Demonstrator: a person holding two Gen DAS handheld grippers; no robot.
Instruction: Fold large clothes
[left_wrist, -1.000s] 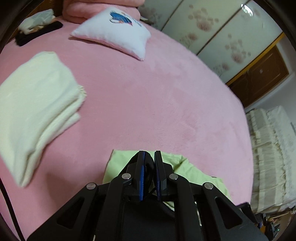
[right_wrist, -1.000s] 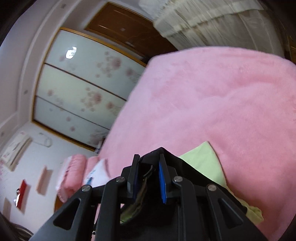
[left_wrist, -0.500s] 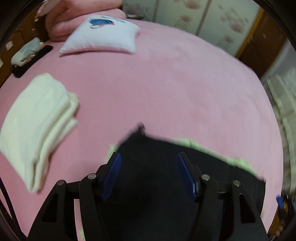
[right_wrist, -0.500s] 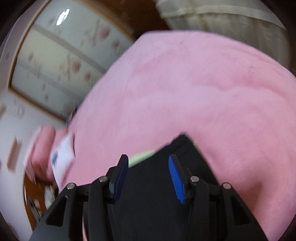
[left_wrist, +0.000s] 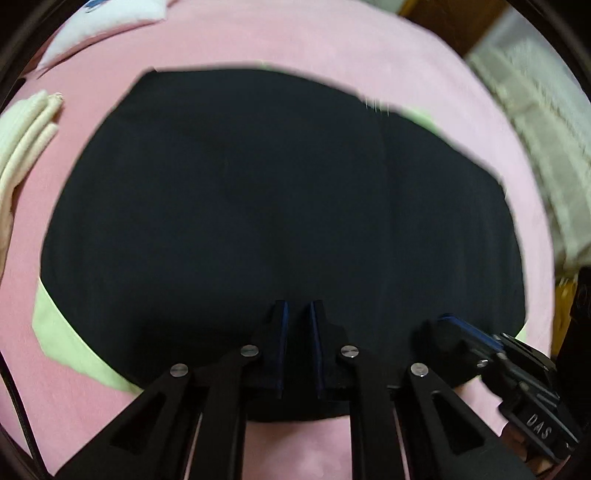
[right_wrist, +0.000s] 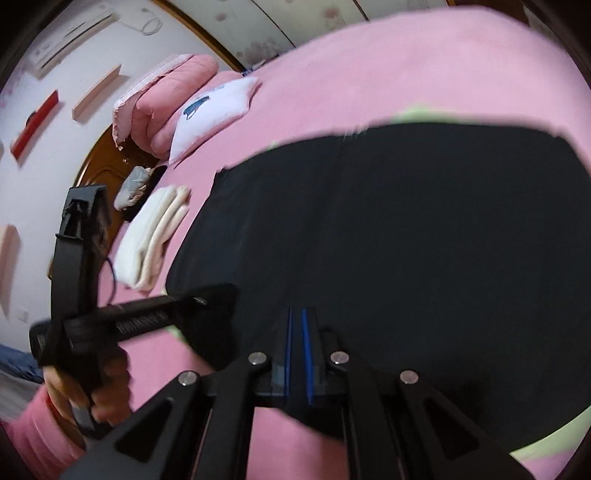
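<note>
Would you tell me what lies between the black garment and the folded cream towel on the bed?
Only bare pink bedcover lies between the black garment and the folded cream towel; the right wrist view shows it best.

A white pillow (right_wrist: 216, 107) and pink quilt (right_wrist: 162, 96) lie at the pink bed's (right_wrist: 424, 62) head, below wall shelves (right_wrist: 96, 92).

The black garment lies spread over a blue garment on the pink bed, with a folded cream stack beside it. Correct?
Not quite. The garment under the black garment is light green, not blue; the left wrist view shows its edges. The pink bed and the folded cream stack are right.
</note>
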